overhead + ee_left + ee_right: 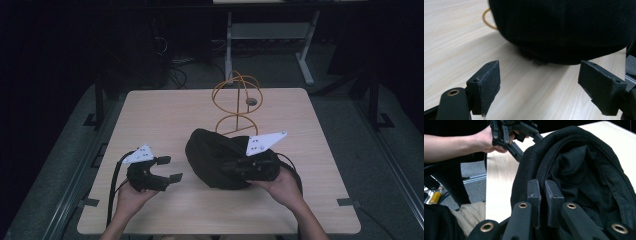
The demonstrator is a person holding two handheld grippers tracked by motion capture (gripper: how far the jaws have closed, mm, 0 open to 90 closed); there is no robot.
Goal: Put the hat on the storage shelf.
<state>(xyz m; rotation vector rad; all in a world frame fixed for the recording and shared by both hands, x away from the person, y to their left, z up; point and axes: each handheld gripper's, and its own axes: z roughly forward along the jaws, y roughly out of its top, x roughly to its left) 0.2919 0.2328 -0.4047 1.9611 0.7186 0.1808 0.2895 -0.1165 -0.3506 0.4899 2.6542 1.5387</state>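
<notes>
The black cap (217, 157) lies upside down on the wooden table (165, 112), between the two grippers and just in front of an orange wire stand (237, 102), whose base it partly hides. In the high view the dark fabric swallows the right gripper (235, 167), so the jaws there are hard to make out; the right gripper view settles it, showing the two pads pressed together on the cap's rim (529, 170) with the folded lining open beyond them. The left gripper (170, 169) sits well to the cap's left, jaws spread wide and empty. Its own view shows bare table between the pads and the cap's curved crown (564, 27) just ahead, cut off at the top edge, with a sliver of the orange wire (487, 21) peeking out beside it.
</notes>
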